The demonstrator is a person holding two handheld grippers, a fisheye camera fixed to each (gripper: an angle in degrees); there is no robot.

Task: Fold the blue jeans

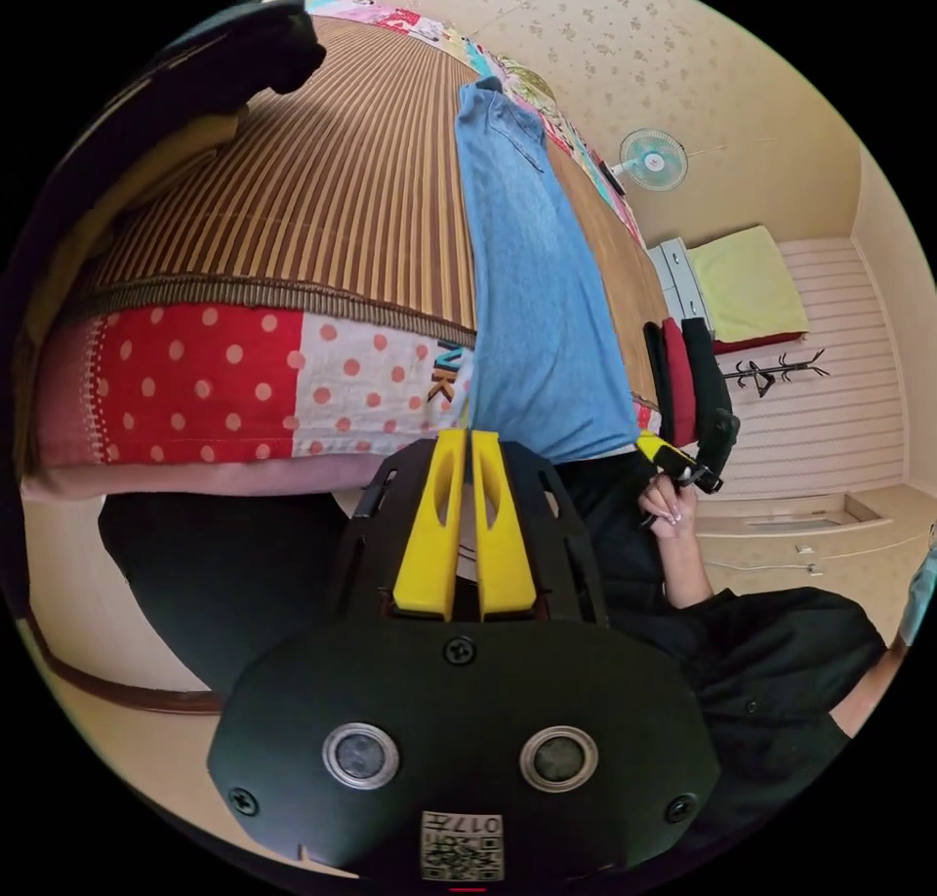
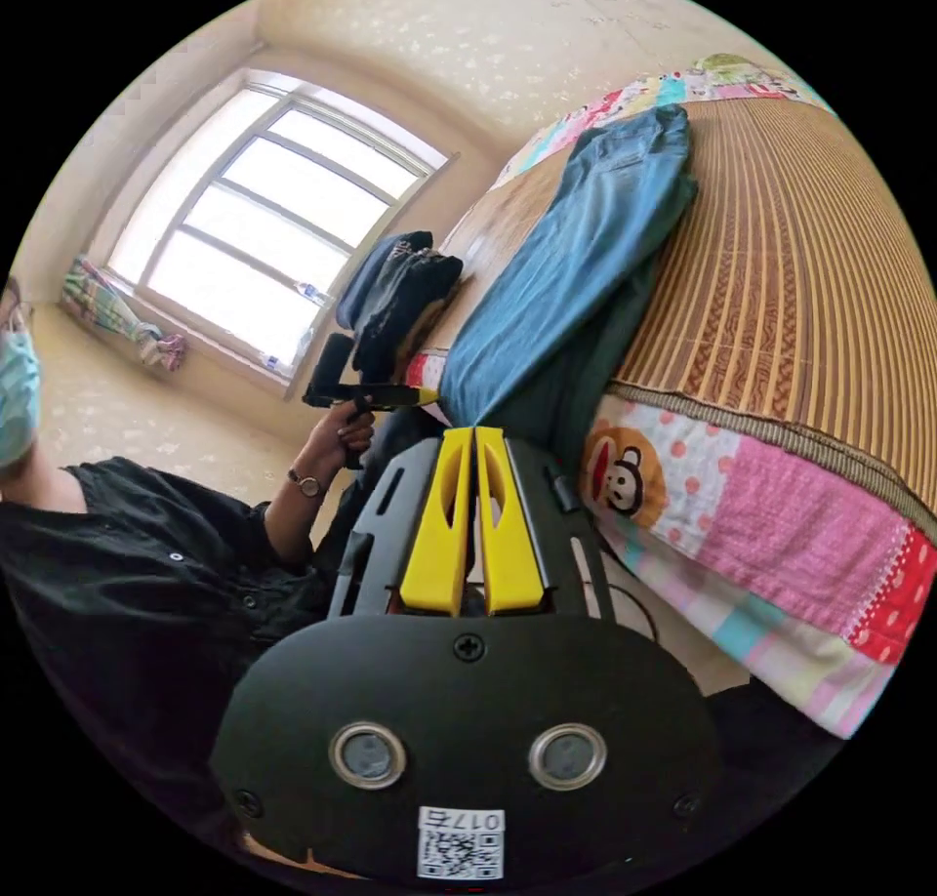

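A bed (image 1: 195,388) under a striped bamboo mat (image 1: 322,183) carries blue jeans (image 1: 527,281) and stacked folded clothes (image 2: 405,291).

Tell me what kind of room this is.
Most likely a bedroom in a home: a bed with a striped woven bamboo mat over a patchwork polka-dot quilt, a wall-mounted electric fan, and a large window. Long blue denim jeans lie on the mat.

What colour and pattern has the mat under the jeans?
The mat has fine brown and tan stripes, clearest in the left gripper view; the blue jeans lie on it.
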